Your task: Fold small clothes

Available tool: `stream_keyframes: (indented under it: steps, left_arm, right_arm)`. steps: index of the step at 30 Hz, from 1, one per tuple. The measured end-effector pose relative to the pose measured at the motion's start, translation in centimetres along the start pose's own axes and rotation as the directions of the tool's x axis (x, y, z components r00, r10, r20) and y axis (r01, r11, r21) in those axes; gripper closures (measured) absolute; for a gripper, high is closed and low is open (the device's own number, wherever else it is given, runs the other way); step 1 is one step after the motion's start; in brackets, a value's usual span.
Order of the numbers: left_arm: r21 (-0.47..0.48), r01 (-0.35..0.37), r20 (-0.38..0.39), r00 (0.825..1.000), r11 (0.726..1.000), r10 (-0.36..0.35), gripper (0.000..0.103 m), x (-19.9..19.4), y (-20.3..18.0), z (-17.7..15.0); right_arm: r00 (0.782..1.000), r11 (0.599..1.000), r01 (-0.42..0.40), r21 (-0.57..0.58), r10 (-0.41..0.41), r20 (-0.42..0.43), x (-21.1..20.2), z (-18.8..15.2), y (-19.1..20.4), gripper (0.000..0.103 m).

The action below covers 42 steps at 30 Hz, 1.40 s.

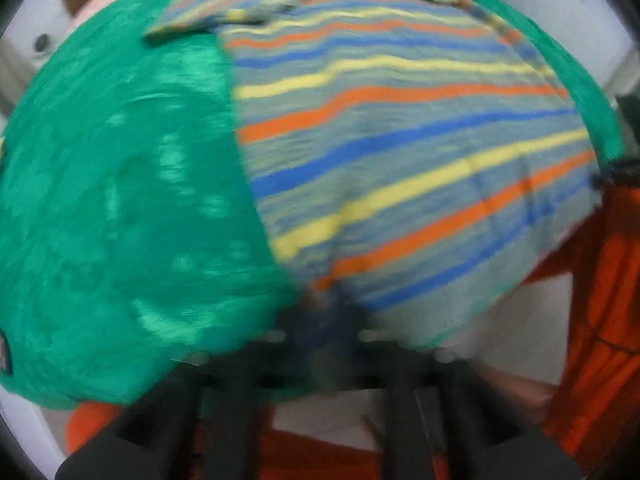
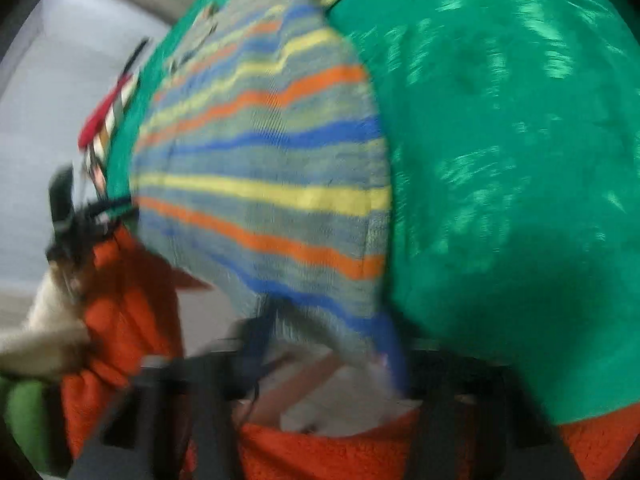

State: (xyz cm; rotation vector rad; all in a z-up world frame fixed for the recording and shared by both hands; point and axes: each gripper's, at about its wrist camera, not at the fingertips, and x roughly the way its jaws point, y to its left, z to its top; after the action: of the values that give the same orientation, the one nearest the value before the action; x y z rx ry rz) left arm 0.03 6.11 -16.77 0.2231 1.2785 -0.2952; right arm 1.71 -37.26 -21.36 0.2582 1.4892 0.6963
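Your left gripper [image 1: 328,320] holds the near bottom corner of the striped shirt [image 1: 400,152], with the two dark fingers pressed together on the cloth; the picture is blurred there, but the fabric clearly runs into the closed tips. The shirt, grey with yellow, orange and blue stripes, lies spread on the green cloth [image 1: 120,200] which covers the table, and one short sleeve [image 1: 224,12] sticks out at the far left side of it. In the right wrist view your right gripper [image 2: 320,344] is at the other near corner of the same striped shirt [image 2: 260,184], and the hem hangs down between its fingers, so it seems to grip the cloth too, though the blur hides the tips. The green cloth [image 2: 520,160] fills the right part of this view. An orange fleece garment [image 2: 120,312] lies below the near edge of the table in both views, just beside the shirt hem. At the far left of the right view you see your left gripper [image 2: 76,224] near the shirt corner.
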Motion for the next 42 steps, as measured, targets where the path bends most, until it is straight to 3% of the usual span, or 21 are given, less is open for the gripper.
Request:
stream_keyframes:
  steps: [4,7,12,15,18,20,21,23,25,27,28,29,30,31,32,34,36,38,39,40,42]
  left_arm:
    - [0.016,-0.008,0.026,1.0,1.0,0.007,0.099,-3.0,0.3,-1.0]
    - [0.024,-0.011,-0.005,1.0,1.0,0.011,0.1,-3.1,0.5,-2.4]
    - [0.066,-0.125,-0.047,0.991,0.99,0.129,0.1,0.3,-1.2,-2.6]
    - [0.062,-0.152,-0.053,0.986,0.987,0.155,0.097,0.5,-1.6,-2.5]
    - [0.056,-0.165,-0.047,0.985,0.985,0.168,0.086,0.0,-2.7,-2.1]
    - [0.017,-0.151,-0.034,0.988,0.988,0.151,0.073,-1.8,-3.2,-2.3]
    - [-0.012,-0.138,0.003,0.99,0.99,0.138,0.063,-3.6,-2.9,-2.3]
    - [-0.059,-0.127,0.087,0.987,0.99,0.132,0.042,-6.8,-2.2,-2.0]
    - [-0.121,-0.146,0.193,0.967,0.982,0.168,0.021,-9.8,-1.0,-0.7]
    - [-0.201,-0.181,0.294,0.926,0.963,0.236,0.011,-11.4,1.2,1.1]
    - [-0.246,-0.202,0.329,0.903,0.948,0.277,0.009,-11.5,1.9,2.1]
    - [-0.287,-0.216,0.358,0.879,0.933,0.314,0.009,-11.1,3.4,2.5]
    - [-0.356,-0.251,0.376,0.843,0.9,0.384,0.009,-10.4,4.3,3.1]
    - [-0.401,-0.276,0.363,0.827,0.873,0.428,0.009,-9.3,5.1,4.0]
    - [-0.451,-0.291,0.333,0.823,0.844,0.461,0.009,-8.4,6.0,4.0]
    - [-0.521,-0.228,0.306,0.85,0.822,0.43,0.01,-6.4,7.5,2.9]
    - [-0.55,-0.192,0.294,0.866,0.813,0.404,0.01,-4.7,7.8,2.0]
    - [-0.519,-0.232,0.275,0.866,0.822,0.418,0.01,-3.5,6.9,0.4]
    - [-0.496,-0.266,0.26,0.863,0.827,0.434,0.01,-3.0,6.7,0.2]
    - [-0.476,-0.311,0.242,0.853,0.822,0.463,0.01,-2.7,6.6,-0.1]
    - [-0.49,-0.315,0.244,0.845,0.813,0.475,0.01,-3.3,6.8,-0.6]
  right_arm:
    - [0.996,0.996,0.079,-0.038,-0.077,0.051,-3.5,-0.2,1.4,0.098]
    - [0.98,0.977,0.196,-0.087,-0.19,0.065,-5.9,-1.2,2.4,0.098]
    - [0.966,0.966,0.255,-0.035,-0.256,-0.038,-0.3,-0.8,0.7,0.098]
    - [0.965,0.966,0.259,0.024,-0.257,-0.043,1.3,0.2,-0.4,0.098]
    - [0.97,0.97,0.239,0.036,-0.238,-0.042,0.7,0.4,-0.2,0.095]
    - [0.974,0.974,0.222,0.036,-0.22,-0.053,-0.5,0.2,-0.2,0.073]
    - [0.967,0.968,0.249,0.015,-0.248,-0.053,-1.9,0.1,0.0,0.069]
    - [0.927,0.925,0.373,-0.077,-0.374,-0.003,-5.3,0.6,0.9,0.06]
    - [0.836,0.819,0.549,-0.169,-0.539,0.103,-9.0,2.4,2.4,0.051]
    - [0.757,0.726,0.652,-0.219,-0.603,0.252,-12.3,6.2,4.3,0.042]
    - [0.754,0.722,0.653,-0.23,-0.589,0.293,-12.9,7.7,4.9,0.041]
    - [0.766,0.732,0.632,-0.254,-0.54,0.349,-13.2,10.3,6.2,0.041]
    - [0.783,0.746,0.606,-0.277,-0.498,0.374,-12.9,11.9,7.0,0.041]
    - [0.81,0.766,0.564,-0.309,-0.439,0.388,-12.3,13.8,7.8,0.041]
    - [0.849,0.791,0.499,-0.354,-0.363,0.384,-10.8,16.3,8.8,0.041]
    - [0.884,0.797,0.438,-0.417,-0.297,0.361,-7.2,19.8,10.4,0.041]
    - [0.872,0.748,0.475,-0.464,-0.328,0.364,-2.4,23.2,11.3,0.041]
    - [0.864,0.74,0.495,-0.456,-0.365,0.346,0.9,25.3,10.8,0.043]
    - [0.865,0.749,0.497,-0.439,-0.388,0.317,2.3,26.4,10.0,0.051]
    - [0.869,0.771,0.493,-0.404,-0.408,0.28,3.3,27.2,9.0,0.093]
    - [0.862,0.819,0.493,-0.295,-0.414,0.292,1.8,27.7,6.5,0.1]
